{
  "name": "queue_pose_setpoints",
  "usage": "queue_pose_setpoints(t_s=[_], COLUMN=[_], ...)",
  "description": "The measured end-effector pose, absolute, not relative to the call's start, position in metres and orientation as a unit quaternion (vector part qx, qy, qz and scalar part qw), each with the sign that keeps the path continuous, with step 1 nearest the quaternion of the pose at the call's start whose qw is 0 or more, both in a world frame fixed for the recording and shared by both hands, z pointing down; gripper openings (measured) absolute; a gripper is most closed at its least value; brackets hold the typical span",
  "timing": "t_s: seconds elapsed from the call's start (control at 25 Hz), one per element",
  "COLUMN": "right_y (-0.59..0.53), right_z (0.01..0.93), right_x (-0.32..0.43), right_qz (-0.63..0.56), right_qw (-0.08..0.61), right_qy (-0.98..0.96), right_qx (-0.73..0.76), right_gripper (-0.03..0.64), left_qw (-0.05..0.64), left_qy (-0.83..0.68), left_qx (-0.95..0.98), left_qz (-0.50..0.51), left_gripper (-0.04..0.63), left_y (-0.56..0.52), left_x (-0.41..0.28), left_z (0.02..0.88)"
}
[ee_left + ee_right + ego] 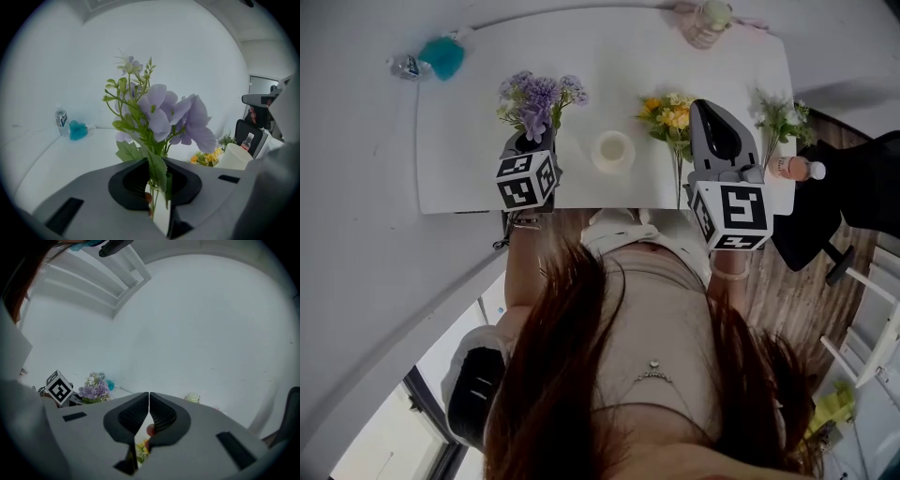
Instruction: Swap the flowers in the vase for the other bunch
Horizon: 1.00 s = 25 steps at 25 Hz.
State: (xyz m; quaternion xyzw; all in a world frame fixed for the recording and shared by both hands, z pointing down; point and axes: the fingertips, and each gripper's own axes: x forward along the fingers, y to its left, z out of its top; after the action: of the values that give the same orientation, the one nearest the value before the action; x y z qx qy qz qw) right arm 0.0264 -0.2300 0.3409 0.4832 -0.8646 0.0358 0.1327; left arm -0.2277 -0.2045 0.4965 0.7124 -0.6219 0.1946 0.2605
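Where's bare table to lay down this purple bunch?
Bare: the left end of the table, between teal object and near edge; and the far middle, between purple bunch and jar. Crowded: right end, with yellow flowers, green sprigs and bottle.

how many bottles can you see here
2: a clear water bottle beside the teal thing at the table's far left, and a white-capped bottle at its right end. Others may be hidden.

The purple bunch [539, 98] is held upright left of the empty white vase [612, 150]; the yellow bunch [668, 116] lies to the vase's right.
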Motion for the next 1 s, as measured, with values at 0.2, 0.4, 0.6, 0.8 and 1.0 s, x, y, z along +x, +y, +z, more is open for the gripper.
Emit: queue_pose_setpoints(t_s=[0.2, 0.4, 0.6, 0.8, 1.0], right_y=[-0.230, -0.231, -0.231, -0.229, -0.228], right_z=[0.342, 0.342, 0.341, 0.343, 0.345], right_x=[0.032, 0.036, 0.038, 0.039, 0.043], right_qz=[0.034, 0.034, 0.031, 0.030, 0.026], right_qw=[0.138, 0.141, 0.145, 0.151, 0.159], right_qy=[-0.859, -0.856, -0.854, -0.851, -0.848], right_qx=[0.493, 0.497, 0.498, 0.501, 0.504], right_gripper=[0.028, 0.028, 0.028, 0.028, 0.028], left_qw=[0.272, 0.281, 0.294, 0.309, 0.319], left_qy=[-0.619, -0.617, -0.611, -0.610, -0.606], left_qx=[0.710, 0.707, 0.703, 0.697, 0.690], left_qz=[0.197, 0.202, 0.212, 0.216, 0.236], left_gripper=[0.049, 0.049, 0.049, 0.048, 0.048], left_y=[-0.210, -0.215, -0.217, -0.218, -0.220], left_x=[-0.228, -0.229, -0.225, -0.225, -0.229], left_z=[0.508, 0.519, 0.536, 0.555, 0.576])
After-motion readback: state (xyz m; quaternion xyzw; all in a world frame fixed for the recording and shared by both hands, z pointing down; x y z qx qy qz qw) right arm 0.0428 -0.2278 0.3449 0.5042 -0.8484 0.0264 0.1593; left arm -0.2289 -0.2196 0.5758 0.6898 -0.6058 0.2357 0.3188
